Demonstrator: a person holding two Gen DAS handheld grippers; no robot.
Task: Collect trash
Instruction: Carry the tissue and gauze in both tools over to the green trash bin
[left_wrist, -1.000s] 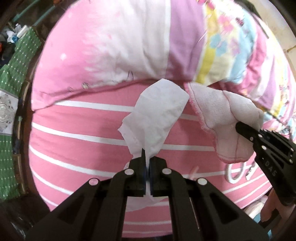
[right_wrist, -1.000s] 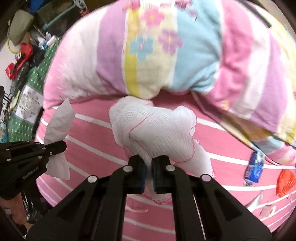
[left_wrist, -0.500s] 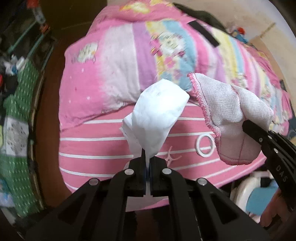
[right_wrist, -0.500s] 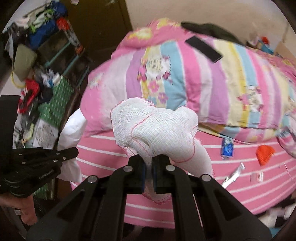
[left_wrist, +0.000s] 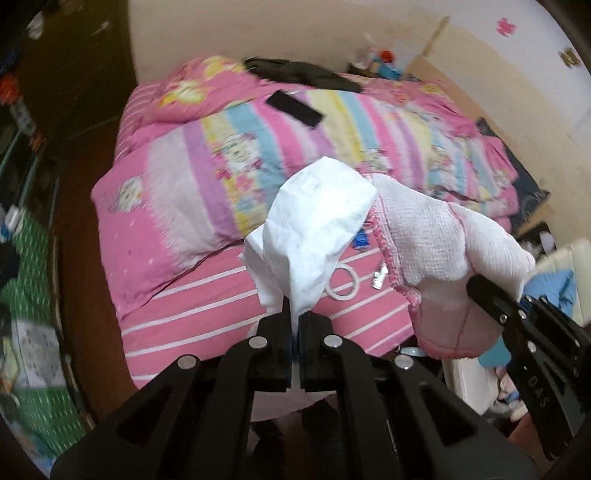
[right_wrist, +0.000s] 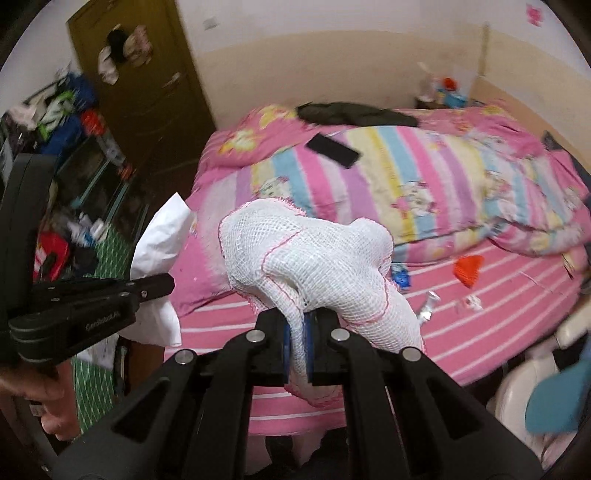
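While the left gripper (left_wrist: 294, 325) pinches a white tissue (left_wrist: 317, 229) above the bed (left_wrist: 207, 295), the right gripper (right_wrist: 298, 332) clamps a gauze cloth (right_wrist: 310, 258); only the right view shows the orange scrap (right_wrist: 468, 270) beyond.

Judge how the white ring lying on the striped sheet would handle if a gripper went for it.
The white ring looks thin and rigid, so probably light and shape-keeping. It lies flat on the soft sheet, so fingers might press it in rather than get under it. Its smooth look suggests it could slip.

White tissue (left_wrist: 317, 221), pink-edged white gauze cloth (right_wrist: 310, 258), pink white-striped sheet (left_wrist: 207, 306)
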